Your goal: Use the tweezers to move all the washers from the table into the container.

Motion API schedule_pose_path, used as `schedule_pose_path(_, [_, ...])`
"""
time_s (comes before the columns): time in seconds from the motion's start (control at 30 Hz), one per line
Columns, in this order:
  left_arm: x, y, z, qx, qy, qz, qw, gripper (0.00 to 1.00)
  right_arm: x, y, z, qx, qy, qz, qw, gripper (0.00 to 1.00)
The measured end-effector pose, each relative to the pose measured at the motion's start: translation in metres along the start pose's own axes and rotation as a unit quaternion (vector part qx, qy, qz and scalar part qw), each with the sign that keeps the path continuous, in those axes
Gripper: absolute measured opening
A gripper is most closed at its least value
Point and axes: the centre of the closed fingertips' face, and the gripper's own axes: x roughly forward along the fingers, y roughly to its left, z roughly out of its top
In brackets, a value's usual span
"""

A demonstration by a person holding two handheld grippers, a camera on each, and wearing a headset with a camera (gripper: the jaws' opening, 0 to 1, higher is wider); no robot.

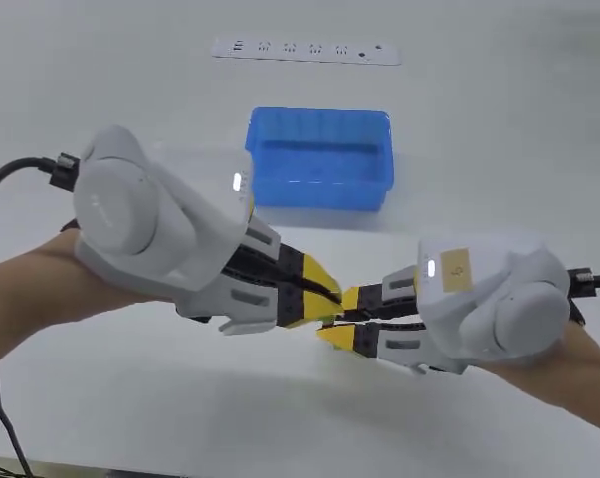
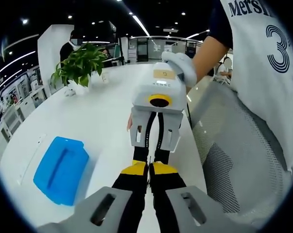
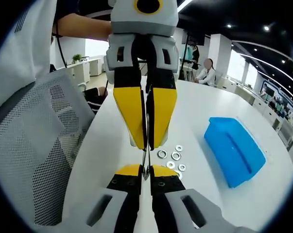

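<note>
White table (image 1: 180, 398) spreads under both grippers in the head view, with a power strip (image 1: 304, 50) at its far edge and the blue container (image 1: 319, 159) beyond the fingers. The left gripper (image 1: 329, 299) and the right gripper (image 1: 341, 319) point at each other, with their fingertips meeting above the table.

From the left gripper view, the left gripper (image 2: 148, 167) faces the right gripper (image 2: 150, 154) tip to tip. The container (image 2: 61, 170) lies left of the fingers, a potted plant (image 2: 80, 63) stands farther off, and a mesh chair (image 2: 233, 160) is to the right.

From the right gripper view, the left gripper (image 3: 146, 145) has its yellow fingers (image 3: 131, 111) pressed together on the thin metal tweezers (image 3: 145, 161). The lower end of the tweezers sits between the fingers of the right gripper (image 3: 146, 170), which stand nearly together. Whether they press on it I cannot tell. The washers (image 3: 176, 156) lie on the table just right of the fingertips, and the container (image 3: 233, 150) lies farther right, apart from them.
</note>
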Motion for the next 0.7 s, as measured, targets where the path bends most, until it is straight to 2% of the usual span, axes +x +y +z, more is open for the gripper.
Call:
schedule_pose_path(0.23, [-0.018, 0.000, 0.001, -0.004, -0.006, 0.011, 0.9999, 0.06, 0.005, 0.000, 0.017, -0.005, -0.012, -0.002, 0.9999, 0.07])
schedule_pose_path(0.5, [-0.048, -0.007, -0.013, -0.029, -0.002, 0.025, 0.9993, 0.06, 0.022, 0.010, 0.038, -0.032, -0.020, 0.002, 0.9993, 0.07])
schedule_pose_path(0.6, [-0.055, -0.003, -0.018, -0.032, -0.002, 0.031, 0.9990, 0.06, 0.027, 0.008, 0.043, -0.041, -0.018, -0.003, 0.9990, 0.07])
schedule_pose_path(0.7, [-0.061, 0.003, -0.018, -0.040, -0.010, 0.039, 0.9984, 0.06, 0.030, 0.001, 0.048, -0.042, -0.017, -0.013, 0.9989, 0.08])
